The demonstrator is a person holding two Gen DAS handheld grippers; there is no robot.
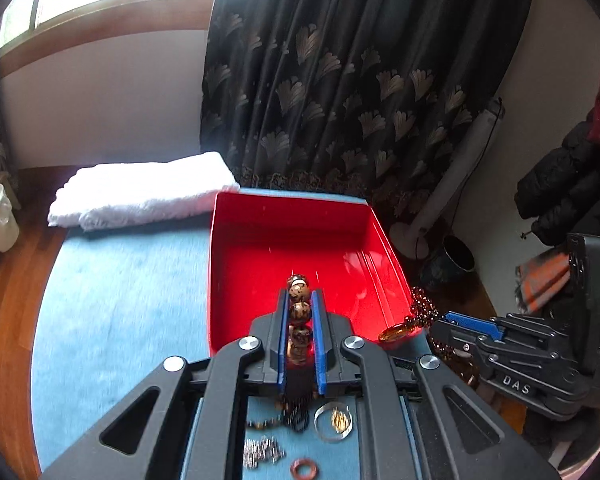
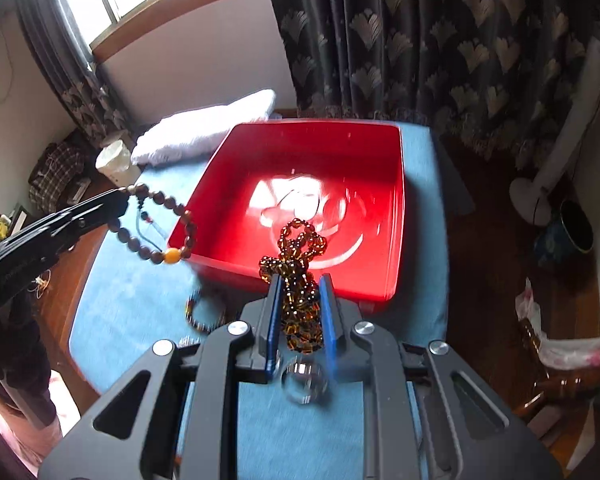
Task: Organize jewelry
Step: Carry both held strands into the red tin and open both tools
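Note:
A red tray (image 1: 220,264) (image 2: 396,216) sits on the blue cloth. My left gripper (image 1: 300,294) is shut on a brown wooden bead bracelet (image 1: 300,312) and holds it over the tray's near edge; in the right wrist view the bracelet (image 2: 180,216) hangs from the left gripper (image 2: 120,196) beside the tray's left corner. My right gripper (image 2: 300,280) is shut on an amber bead necklace (image 2: 300,264) held above the tray's near edge; in the left wrist view the necklace (image 1: 422,312) dangles from the right gripper (image 1: 440,320) at the tray's right corner.
Loose jewelry lies on the blue cloth (image 1: 120,300) under the grippers: a metal bangle (image 1: 334,420), a silver chain (image 1: 262,450), a reddish ring (image 1: 303,469), a clear ring (image 2: 304,380), a dark bracelet (image 2: 196,312). A white towel (image 1: 140,192) lies behind the tray.

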